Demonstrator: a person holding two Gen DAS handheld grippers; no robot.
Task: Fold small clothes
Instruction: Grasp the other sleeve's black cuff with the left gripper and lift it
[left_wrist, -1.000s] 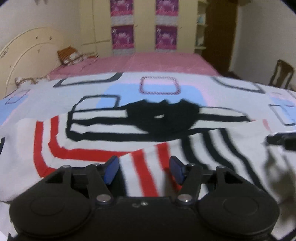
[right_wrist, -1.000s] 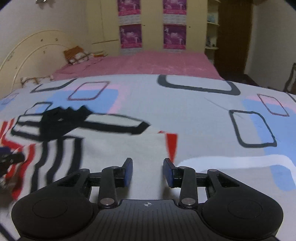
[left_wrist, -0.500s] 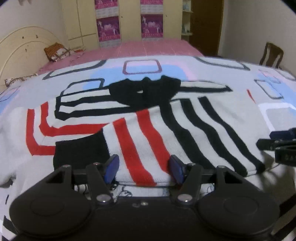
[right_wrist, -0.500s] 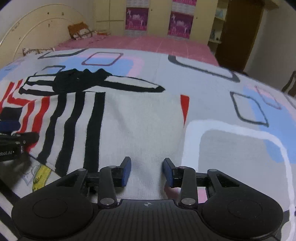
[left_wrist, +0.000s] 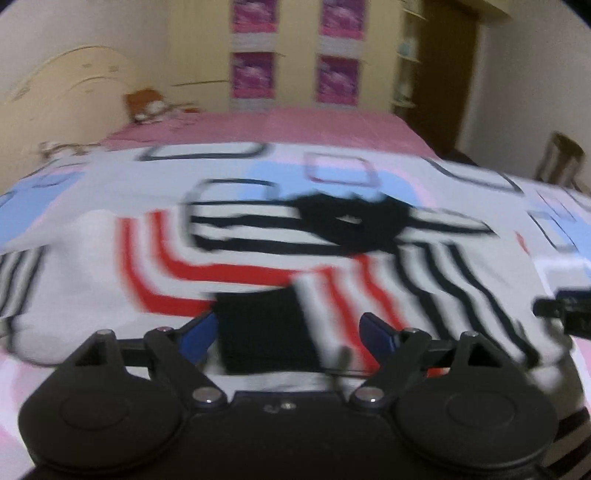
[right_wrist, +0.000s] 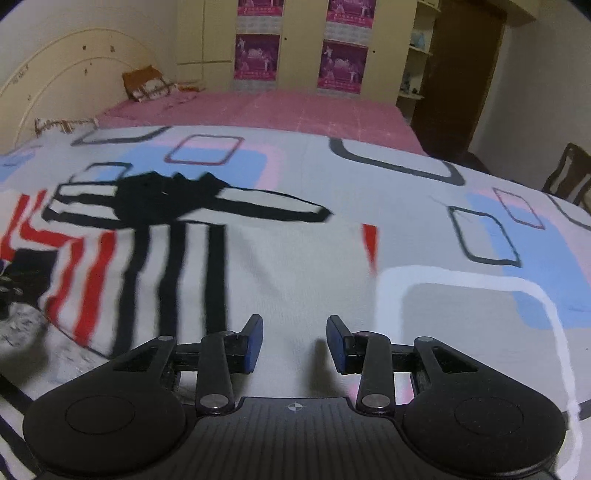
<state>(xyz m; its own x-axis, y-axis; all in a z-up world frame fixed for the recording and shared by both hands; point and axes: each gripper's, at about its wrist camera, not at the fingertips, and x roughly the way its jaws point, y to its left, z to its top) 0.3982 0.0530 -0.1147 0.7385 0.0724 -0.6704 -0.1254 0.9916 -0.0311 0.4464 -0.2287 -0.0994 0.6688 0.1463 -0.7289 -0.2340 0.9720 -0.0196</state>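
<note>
While both claws hang spread and empty, the striped sweater (right_wrist: 192, 258) lies flat on the bed's patterned sheet (right_wrist: 424, 229).

Left claw (left_wrist: 288, 334) hovers just above the folded-over sleeve with its black cuff (left_wrist: 264, 332), blue fingers wide apart, gripping nothing; this view is blurred. Right claw (right_wrist: 294, 343) sits over the sweater's white near edge, likewise released. Behind, a pink blanket (right_wrist: 277, 110) and a wardrobe (right_wrist: 299, 44) with purple posters.

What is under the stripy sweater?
The stripy sweater lies on a patterned bedsheet. At its near left edge a white printed cloth pokes out. The rest beneath is covered.
</note>
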